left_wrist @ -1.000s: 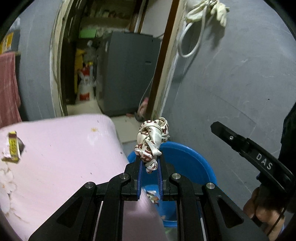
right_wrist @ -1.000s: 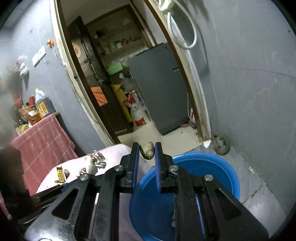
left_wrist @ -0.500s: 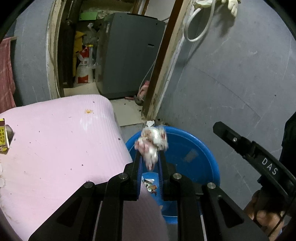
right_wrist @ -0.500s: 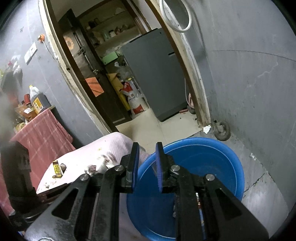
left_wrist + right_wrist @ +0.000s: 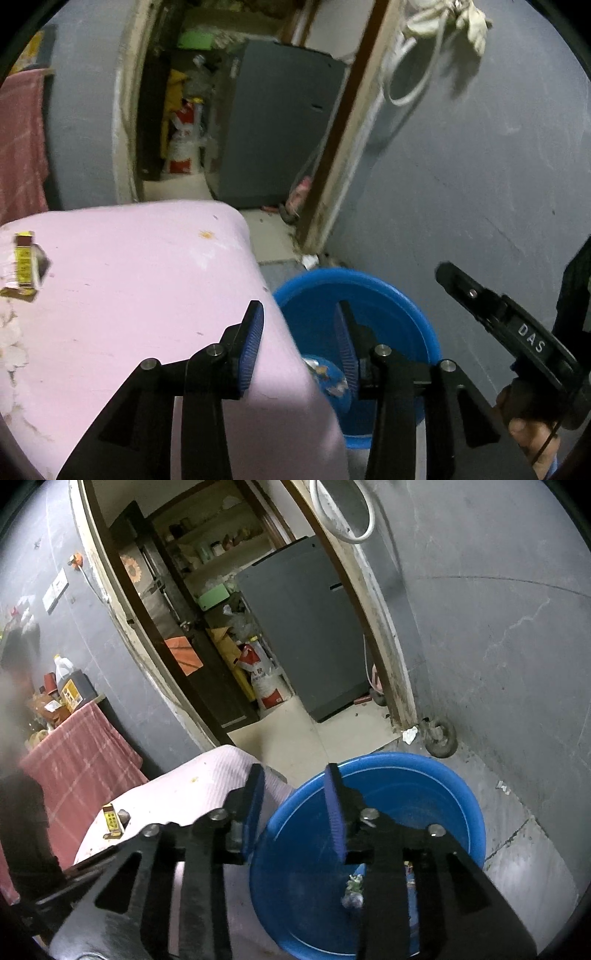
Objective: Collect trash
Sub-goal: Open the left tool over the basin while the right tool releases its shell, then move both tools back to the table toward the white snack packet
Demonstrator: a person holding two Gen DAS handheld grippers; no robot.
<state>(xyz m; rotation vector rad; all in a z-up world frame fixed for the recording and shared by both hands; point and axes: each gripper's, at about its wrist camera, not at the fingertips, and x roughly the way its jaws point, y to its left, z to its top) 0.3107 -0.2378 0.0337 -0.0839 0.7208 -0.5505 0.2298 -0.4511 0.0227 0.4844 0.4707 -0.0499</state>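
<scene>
1. Pink-covered table (image 5: 122, 295) fills the left side; its corner sits right against the blue tub (image 5: 424, 786) on the floor by the grey wall.
2. Blue tub: open top, trash scraps (image 5: 352, 890) lying in the bottom; in the left wrist view more crumpled bits (image 5: 327, 373) show at the tub's near side. Blurry, so I can't tell what kind of wrappers they are.
3. Left gripper (image 5: 299, 332): jaws have just been opening, now parted with nothing between the blue pads, poised over the table corner and tub rim.
4. Right gripper (image 5: 293, 797): same story, jaws just opened, gap empty, hanging above the tub's left rim.
5. Small yellow packet (image 5: 24, 264) lies on the table's far left, well apart from both grippers, with pale crumbs near it.
</scene>
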